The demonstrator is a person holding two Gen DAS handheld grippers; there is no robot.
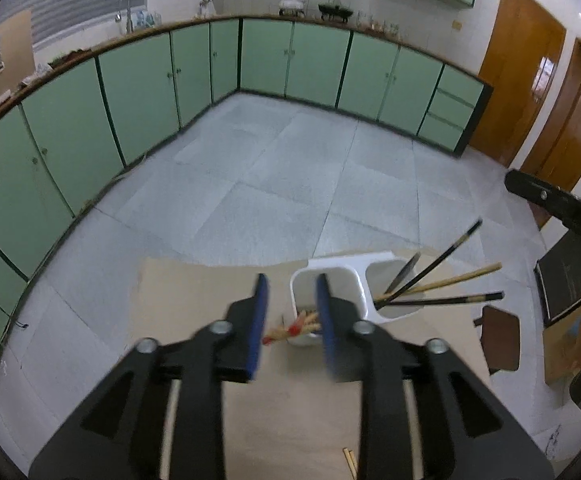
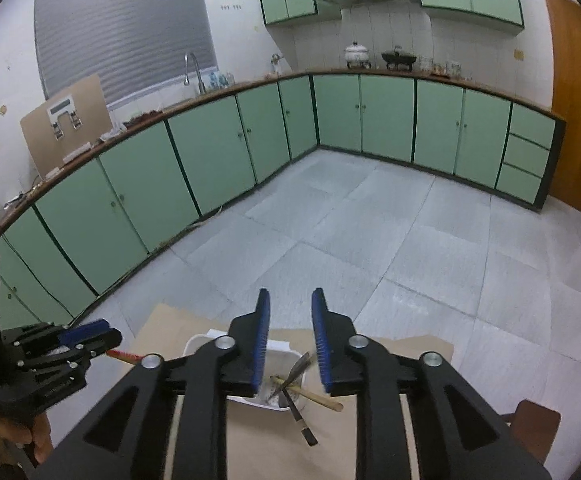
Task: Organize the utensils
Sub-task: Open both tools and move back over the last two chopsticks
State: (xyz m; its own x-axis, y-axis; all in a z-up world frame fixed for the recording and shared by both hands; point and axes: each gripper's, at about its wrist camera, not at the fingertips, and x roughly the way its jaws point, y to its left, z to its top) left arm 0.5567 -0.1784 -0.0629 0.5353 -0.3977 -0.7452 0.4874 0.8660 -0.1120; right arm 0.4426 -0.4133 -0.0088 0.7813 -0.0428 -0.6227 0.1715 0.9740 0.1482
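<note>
While you hover both tools over the white holder (image 1: 332, 300), your left hand-held gripper (image 1: 292, 316) has its blue pads standing narrowly apart with nothing pressed between them. Seen through that gap, a bundle of pale wooden sticks with red tips (image 1: 290, 330) lies at the near edge of the holder, poking out of its near compartment; none of them touches a pad. The holder stands on a tan surface (image 1: 194, 292), at its far edge, with the grey tiled floor (image 1: 274, 184) beyond. From the holder's right compartment, dark chopsticks (image 1: 442, 256) and a pale wooden one (image 1: 462, 276) lean out to the right, well clear of your left tool.

Your right hand-held gripper (image 2: 290, 340) is likewise slightly parted and holds nothing. Below it, the same holder (image 2: 278, 364) shows a dark-handled utensil (image 2: 298, 412) and a pale stick (image 2: 314, 396) crossing in the compartment nearer this camera, their ends sticking out over the holder's near rim. Left of the holder in this view you can see your other tool from the side, with a red-tipped stick (image 2: 124, 356) just beyond its fingertips; whether it touches them you cannot tell from here. Green cabinets (image 2: 210, 152) line the far walls behind the holder
</note>
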